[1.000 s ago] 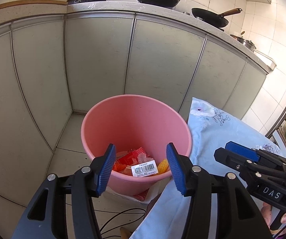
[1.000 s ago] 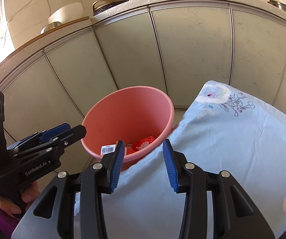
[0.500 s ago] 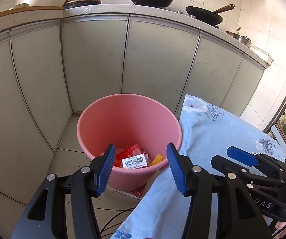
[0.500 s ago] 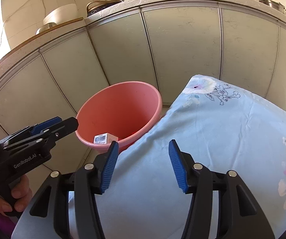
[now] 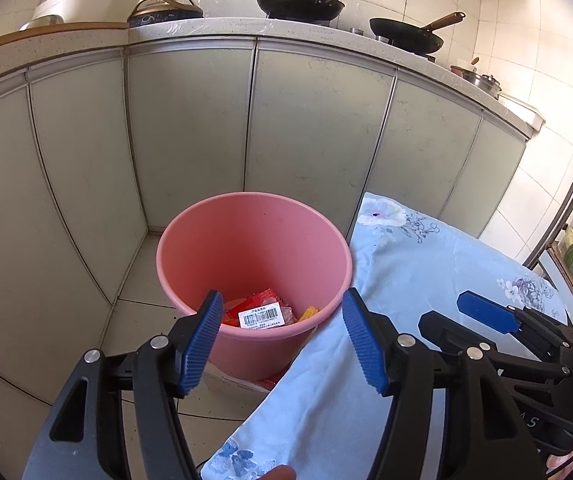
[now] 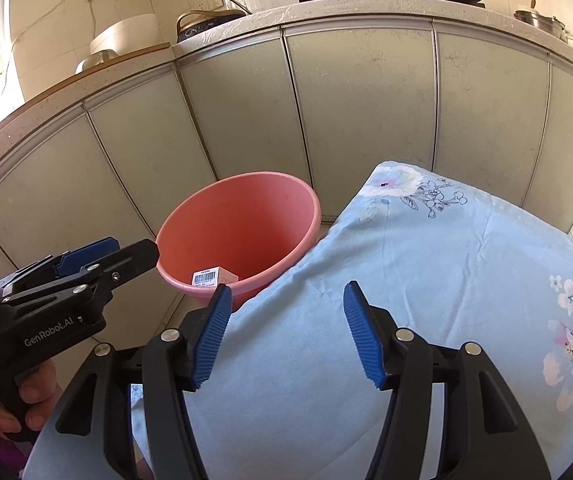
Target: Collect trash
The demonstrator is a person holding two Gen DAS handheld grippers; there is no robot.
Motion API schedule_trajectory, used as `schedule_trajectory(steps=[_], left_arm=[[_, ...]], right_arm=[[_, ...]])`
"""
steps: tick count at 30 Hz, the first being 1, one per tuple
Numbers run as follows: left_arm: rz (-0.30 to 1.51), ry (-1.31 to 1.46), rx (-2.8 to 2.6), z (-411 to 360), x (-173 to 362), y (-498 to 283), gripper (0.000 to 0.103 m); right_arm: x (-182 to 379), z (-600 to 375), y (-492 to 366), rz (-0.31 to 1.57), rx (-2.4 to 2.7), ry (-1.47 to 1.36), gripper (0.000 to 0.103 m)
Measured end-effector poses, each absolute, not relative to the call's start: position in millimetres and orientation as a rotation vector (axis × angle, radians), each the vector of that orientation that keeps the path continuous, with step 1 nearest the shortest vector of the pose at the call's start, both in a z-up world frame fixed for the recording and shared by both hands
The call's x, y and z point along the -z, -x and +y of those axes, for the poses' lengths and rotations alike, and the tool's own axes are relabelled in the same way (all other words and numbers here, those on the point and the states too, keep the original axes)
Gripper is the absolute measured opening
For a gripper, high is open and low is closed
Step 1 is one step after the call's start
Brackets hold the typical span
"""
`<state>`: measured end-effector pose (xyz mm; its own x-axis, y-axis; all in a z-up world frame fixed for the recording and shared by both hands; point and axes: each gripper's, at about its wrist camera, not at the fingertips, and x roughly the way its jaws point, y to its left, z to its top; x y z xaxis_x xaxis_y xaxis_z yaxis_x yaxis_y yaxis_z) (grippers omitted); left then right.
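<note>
A pink bucket (image 5: 254, 248) stands on the floor against the cabinets; it also shows in the right wrist view (image 6: 242, 224). Inside lie red and orange wrappers (image 5: 254, 306) and a white box with a barcode (image 5: 261, 317), also seen in the right wrist view (image 6: 206, 276). My left gripper (image 5: 282, 340) is open and empty, held back from the bucket's near rim. My right gripper (image 6: 284, 332) is open and empty above the blue floral cloth (image 6: 426, 280). Each gripper shows in the other's view, the right one (image 5: 498, 320) and the left one (image 6: 86, 268).
Grey cabinet doors (image 5: 190, 132) run behind the bucket under a counter with two woks (image 5: 300, 0). The cloth-covered surface (image 5: 406, 280) lies right of the bucket, its corner touching the rim. Cables lie on the tiled floor (image 5: 134, 292).
Both grippers have drawn back and up from the bucket, which now looks smaller and farther. The jaws stay open and empty. The trash in the bucket has not moved.
</note>
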<state>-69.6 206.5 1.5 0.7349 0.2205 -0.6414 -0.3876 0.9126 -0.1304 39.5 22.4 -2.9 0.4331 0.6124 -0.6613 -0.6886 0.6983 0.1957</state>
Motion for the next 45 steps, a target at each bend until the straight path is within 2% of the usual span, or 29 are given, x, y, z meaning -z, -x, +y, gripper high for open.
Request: schedule_trajectory(steps=[7, 18, 45], left_arm=[[0.649, 0.246, -0.346, 198.2, -7.6, 77.6, 0.068], [0.615, 0.245, -0.387, 190.6, -16.5, 90.0, 0.068], [0.594, 0.237, -0.387, 186.9, -22.2, 102.9, 0.065]], right_arm=[[-9.9, 21.0, -26.1, 0.702, -0.794, 0.128, 0.059], [-20.5, 16.6, -14.5, 0.64, -0.757, 0.132, 0.063], [-24.9, 14.6, -5.6, 0.614, -0.745, 0.147, 0.064]])
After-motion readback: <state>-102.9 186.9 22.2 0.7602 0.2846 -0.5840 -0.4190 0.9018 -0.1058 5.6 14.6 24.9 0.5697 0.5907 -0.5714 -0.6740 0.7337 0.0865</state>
